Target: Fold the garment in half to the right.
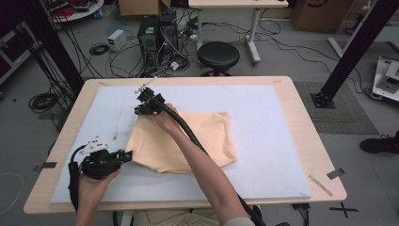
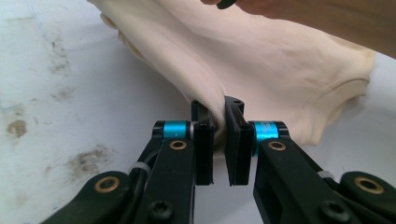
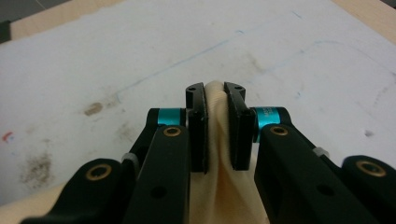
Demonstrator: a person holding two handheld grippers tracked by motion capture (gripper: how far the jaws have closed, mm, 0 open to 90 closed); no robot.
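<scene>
A pale peach cloth (image 1: 188, 139), folded, lies on the white mat (image 1: 263, 108) in the middle of the table. My left gripper (image 1: 128, 153) is shut on the cloth's near-left corner; in the left gripper view the cloth (image 2: 261, 60) rises from between the jaws of that gripper (image 2: 218, 116). My right gripper (image 1: 139, 109) reaches across to the far-left corner and is shut on it. In the right gripper view a bunched fold of cloth (image 3: 219, 154) is pinched in this gripper (image 3: 215, 95). Both corners are lifted a little off the mat.
The mat covers a light wooden table (image 1: 301, 103). Bare mat lies left and beyond the cloth, with faint stains (image 3: 93, 108). A black stool (image 1: 218, 54), computer cases (image 1: 157, 33) and cables stand on the floor past the far edge.
</scene>
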